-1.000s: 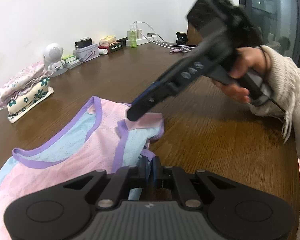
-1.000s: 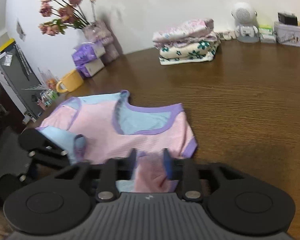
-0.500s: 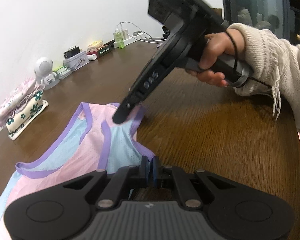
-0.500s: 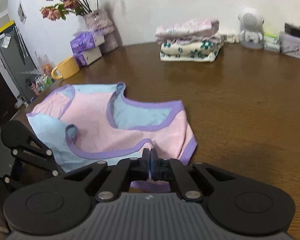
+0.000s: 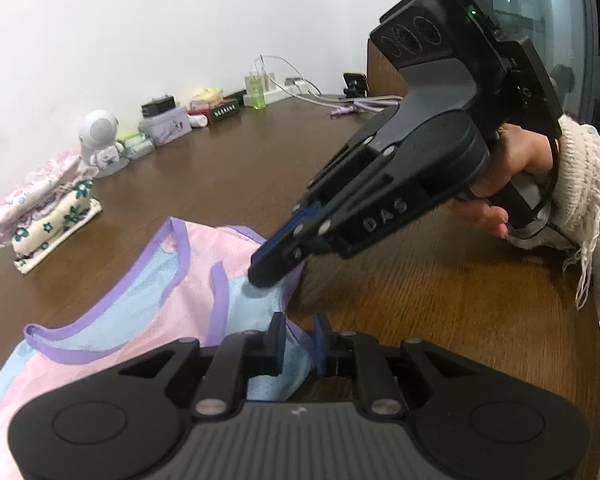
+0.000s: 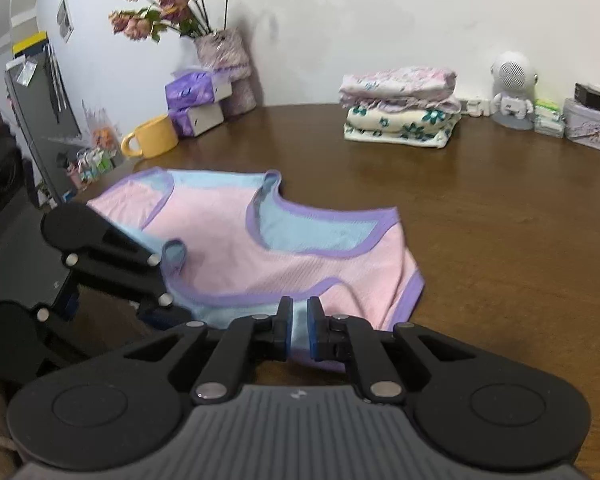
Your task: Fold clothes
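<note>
A pink and light-blue sleeveless top (image 6: 292,264) with purple trim lies spread on the brown table (image 6: 500,240). My right gripper (image 6: 300,326) pinches a light-blue fold at the top's near edge. Its jaws are opening slightly, but the pads still touch the cloth. In the left wrist view the right gripper (image 5: 266,276) slants down onto the top (image 5: 112,312), held by a hand (image 5: 512,168) in a cream knit sleeve. My left gripper (image 5: 298,340) is at the top's corner. Its jaws are opening, and blue fabric lies loose between them. It also shows as the left gripper (image 6: 162,280) beside a curled blue corner.
A stack of folded clothes (image 6: 400,120) sits at the back beside a white robot-shaped speaker (image 6: 512,88) and small boxes. A yellow mug (image 6: 152,142), purple tissue boxes (image 6: 192,100) and a vase of flowers (image 6: 224,56) stand at the back left. The table edge (image 5: 580,360) curves close on the right.
The right gripper's jaws, open around the fabric a second ago, closed on the top's near edge and shifted sideways. The left gripper's jaws have parted from shut.
</note>
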Motion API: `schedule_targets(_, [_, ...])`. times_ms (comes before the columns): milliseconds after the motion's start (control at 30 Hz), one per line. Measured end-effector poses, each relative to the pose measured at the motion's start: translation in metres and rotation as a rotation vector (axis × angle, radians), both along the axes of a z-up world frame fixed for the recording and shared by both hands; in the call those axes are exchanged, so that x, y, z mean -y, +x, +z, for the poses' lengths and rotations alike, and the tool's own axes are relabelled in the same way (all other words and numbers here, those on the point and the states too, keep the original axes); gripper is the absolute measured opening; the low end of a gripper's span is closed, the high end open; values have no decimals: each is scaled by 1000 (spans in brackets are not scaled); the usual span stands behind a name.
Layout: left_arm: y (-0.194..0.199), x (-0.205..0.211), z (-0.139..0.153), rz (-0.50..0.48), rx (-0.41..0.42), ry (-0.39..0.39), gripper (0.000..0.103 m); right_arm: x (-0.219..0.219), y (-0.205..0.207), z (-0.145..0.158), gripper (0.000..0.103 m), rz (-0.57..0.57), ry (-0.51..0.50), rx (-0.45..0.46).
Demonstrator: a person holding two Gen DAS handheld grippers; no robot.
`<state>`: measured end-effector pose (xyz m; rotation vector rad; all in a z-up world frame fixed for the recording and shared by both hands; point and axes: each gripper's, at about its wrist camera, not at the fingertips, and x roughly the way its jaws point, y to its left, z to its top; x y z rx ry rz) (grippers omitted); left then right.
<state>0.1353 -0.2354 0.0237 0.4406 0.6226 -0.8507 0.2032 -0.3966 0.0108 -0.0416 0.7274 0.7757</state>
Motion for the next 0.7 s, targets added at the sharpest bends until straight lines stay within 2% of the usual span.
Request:
schedule_targets(167, [0, 2, -5, -34, -37, 15, 14, -6, 2, -12, 7, -8, -60, -7])
schedule_targets(333, [-2, -10, 4, 13, -36, -31, 14, 0, -3, -2, 7, -25, -29, 20])
schedule_targets(567, [5, -19, -1, 74, -72, -19, 14, -10, -11, -8, 8, 4, -77, 26])
schedule_targets(700, [1, -33, 6, 110, -77, -66, 16, -8, -11, -8, 8, -10, -73, 24])
